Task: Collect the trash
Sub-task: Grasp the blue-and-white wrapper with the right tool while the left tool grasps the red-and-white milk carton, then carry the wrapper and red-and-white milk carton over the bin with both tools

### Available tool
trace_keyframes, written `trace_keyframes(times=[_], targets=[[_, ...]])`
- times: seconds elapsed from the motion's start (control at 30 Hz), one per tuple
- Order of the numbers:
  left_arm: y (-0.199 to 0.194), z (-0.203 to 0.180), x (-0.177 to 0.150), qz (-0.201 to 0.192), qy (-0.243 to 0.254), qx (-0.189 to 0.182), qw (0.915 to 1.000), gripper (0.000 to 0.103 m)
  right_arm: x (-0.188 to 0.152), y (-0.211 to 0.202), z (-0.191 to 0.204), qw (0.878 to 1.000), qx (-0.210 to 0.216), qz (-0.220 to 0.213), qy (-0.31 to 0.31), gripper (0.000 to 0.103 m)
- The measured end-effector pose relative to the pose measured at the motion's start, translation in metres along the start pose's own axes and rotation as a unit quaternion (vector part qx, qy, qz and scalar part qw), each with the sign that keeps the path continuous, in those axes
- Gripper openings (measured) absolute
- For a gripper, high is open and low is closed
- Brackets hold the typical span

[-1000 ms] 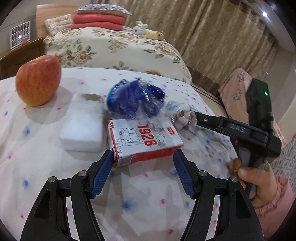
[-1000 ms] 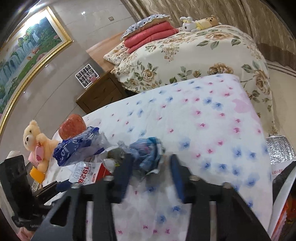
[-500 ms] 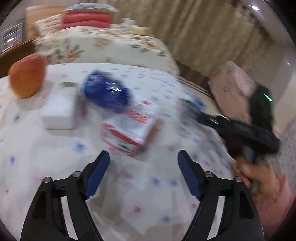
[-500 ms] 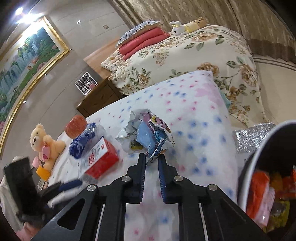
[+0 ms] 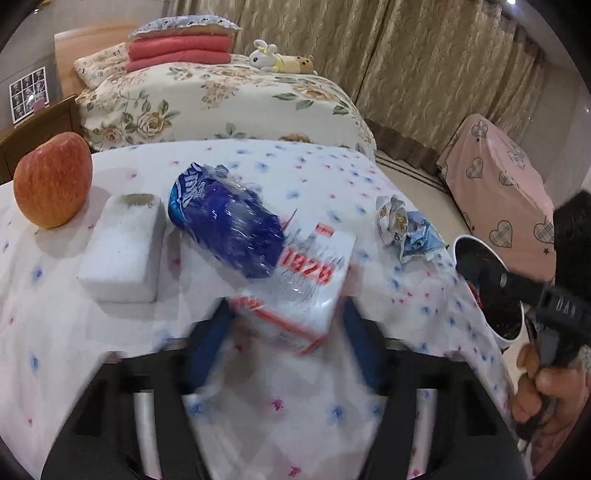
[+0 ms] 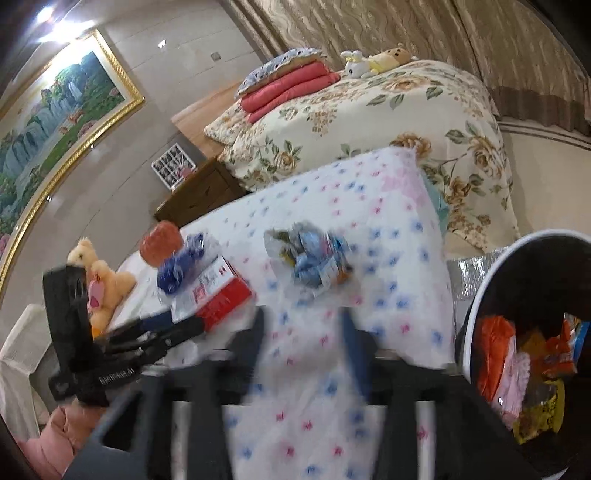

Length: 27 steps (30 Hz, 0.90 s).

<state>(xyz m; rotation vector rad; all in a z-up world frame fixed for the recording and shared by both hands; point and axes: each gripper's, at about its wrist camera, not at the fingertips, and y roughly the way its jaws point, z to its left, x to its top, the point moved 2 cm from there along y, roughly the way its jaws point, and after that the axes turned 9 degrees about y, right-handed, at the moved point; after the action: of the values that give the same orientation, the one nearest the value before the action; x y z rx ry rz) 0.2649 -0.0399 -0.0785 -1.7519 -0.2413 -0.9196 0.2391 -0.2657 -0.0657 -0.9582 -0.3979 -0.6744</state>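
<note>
You get even, warm indoor light in both views. In the right wrist view a ceiling lamp (image 6: 46, 14) flares in the upper left corner and throws glare on the glossy wall beside the painting (image 6: 55, 122). Shadows are soft: a pale one sits under the apple (image 5: 53, 179) on the surface (image 5: 55, 350). Your left tongs (image 5: 284, 350) and right tongs (image 6: 303, 354) are smeared by motion blur at the bottom. Fisheye bending curves the curtains (image 5: 424, 55), and dark vignette fills the corners.

You have a red-and-white carton (image 5: 306, 291) marked 1928 lying flat, tilted, just beside the white foam block (image 5: 123, 251), a crumpled blue plastic bag (image 5: 227, 225) resting on its far end, and a crumpled blue-white wrapper (image 5: 406, 230) well right of it.
</note>
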Motion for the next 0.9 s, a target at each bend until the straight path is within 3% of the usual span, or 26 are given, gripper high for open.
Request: trace_keyframes(times=[0.23,0.3,0.37,0.43,0.57,0.6,0.63,0.9], targets=[[-0.016,-0.018,-0.021,0.006,-0.019,-0.015,0.9997,0.055,0.024,0.033,-0.009,0.999,-0.029,0.0,0.012,0.061],[-0.02,-0.024,-0.024,0.006,-0.014,-0.003,0.9999,0.057,0.025,0.044,-0.014,0.999,-0.033,0.013,0.017,0.056],[-0.021,-0.026,-0.024,0.004,-0.011,0.011,0.9999,0.066,0.023,0.047,-0.015,0.999,-0.035,0.017,0.014,0.035],[-0.017,-0.023,-0.022,0.007,-0.016,0.019,0.9997,0.073,0.022,0.044,-0.013,0.999,-0.03,0.014,0.01,0.033],[-0.005,-0.022,-0.018,0.019,-0.016,0.013,0.9996,0.072,0.013,0.027,-0.013,1.0,-0.017,0.007,0.011,0.032],[-0.004,-0.026,-0.019,0.022,-0.01,0.014,0.9996,0.067,0.011,0.024,-0.012,1.0,-0.015,0.006,0.013,0.031],[-0.002,-0.029,-0.019,0.023,-0.002,0.014,0.9996,0.05,0.009,0.02,-0.012,1.0,-0.014,0.004,0.014,0.031],[-0.012,-0.058,-0.024,0.015,0.024,-0.004,0.9996,0.048,-0.01,-0.017,-0.017,1.0,0.001,-0.01,0.026,0.031]])
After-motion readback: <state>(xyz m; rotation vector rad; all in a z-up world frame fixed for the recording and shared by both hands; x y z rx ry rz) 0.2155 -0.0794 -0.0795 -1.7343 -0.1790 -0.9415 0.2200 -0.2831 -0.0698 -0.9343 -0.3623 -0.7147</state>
